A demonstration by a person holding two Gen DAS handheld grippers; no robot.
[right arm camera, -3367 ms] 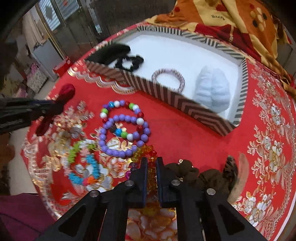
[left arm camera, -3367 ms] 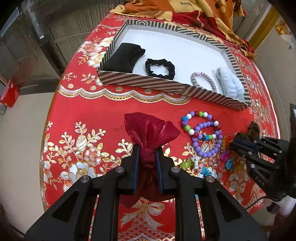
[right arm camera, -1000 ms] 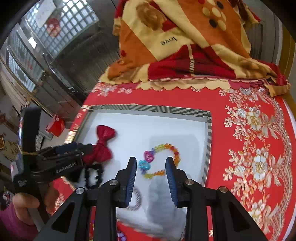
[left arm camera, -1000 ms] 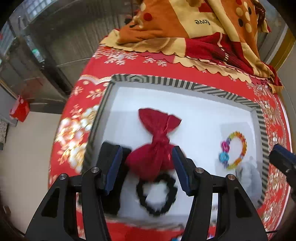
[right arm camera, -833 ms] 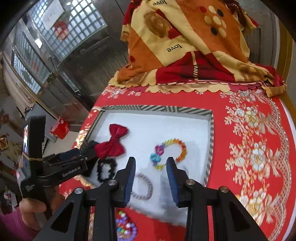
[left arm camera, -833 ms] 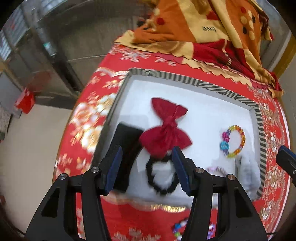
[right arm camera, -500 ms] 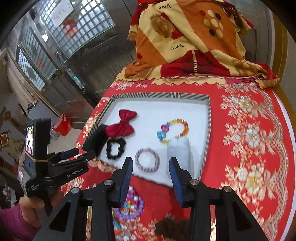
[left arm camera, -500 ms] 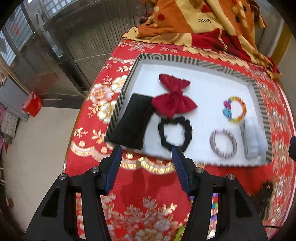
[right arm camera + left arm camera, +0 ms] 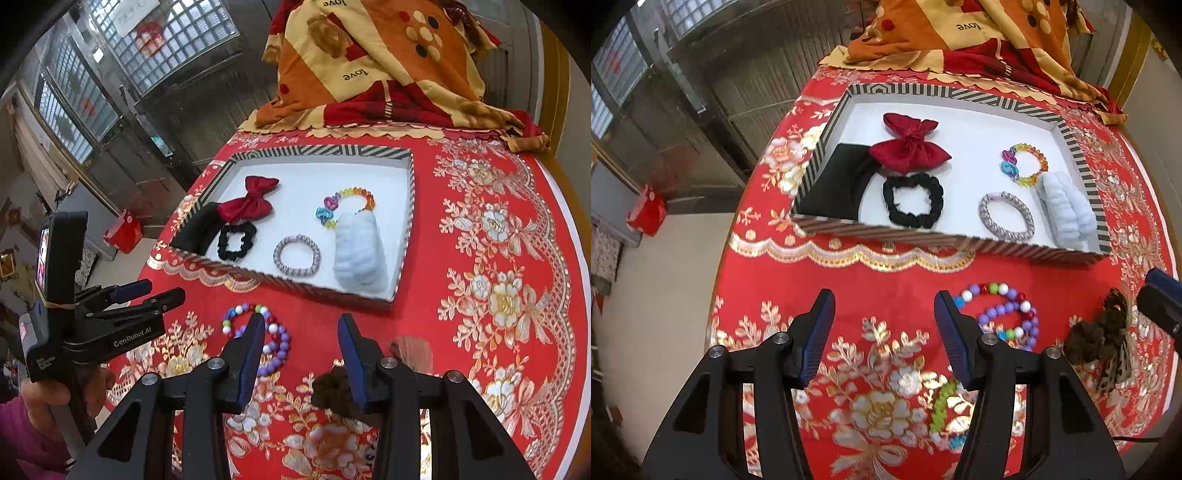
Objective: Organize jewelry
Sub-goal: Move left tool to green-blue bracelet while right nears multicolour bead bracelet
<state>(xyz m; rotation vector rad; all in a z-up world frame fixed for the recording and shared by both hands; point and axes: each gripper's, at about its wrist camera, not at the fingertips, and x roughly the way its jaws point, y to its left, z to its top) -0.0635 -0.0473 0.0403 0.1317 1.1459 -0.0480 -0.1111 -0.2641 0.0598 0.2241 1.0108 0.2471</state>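
The striped-rim tray (image 9: 923,236) holds a red bow (image 9: 908,147), a rainbow bead bracelet (image 9: 1027,164), a black scrunchie (image 9: 912,201), a silver bracelet (image 9: 1006,216), a pale blue scrunchie (image 9: 1065,210) and a black cloth (image 9: 838,184). On the red tablecloth, nearer than the tray, lie purple bead bracelets (image 9: 1004,317), a brown scrunchie (image 9: 1097,339) and green beads (image 9: 940,404). My left gripper (image 9: 884,306) hangs open over bare cloth, holding nothing. My right gripper (image 9: 301,325) is open too, above the purple bead bracelets (image 9: 280,343) and the brown scrunchie (image 9: 328,391).
An orange and red blanket (image 9: 369,66) is heaped behind the tray (image 9: 295,284). The round table's edge (image 9: 716,295) drops off at the left. A hand (image 9: 48,398) holds the left gripper (image 9: 164,289) at the table's near left.
Both grippers have drawn back from over the tray to the near part of the table. The red bow and rainbow bracelet, once gripped, stay in the tray. The right jaws stand slightly wider.
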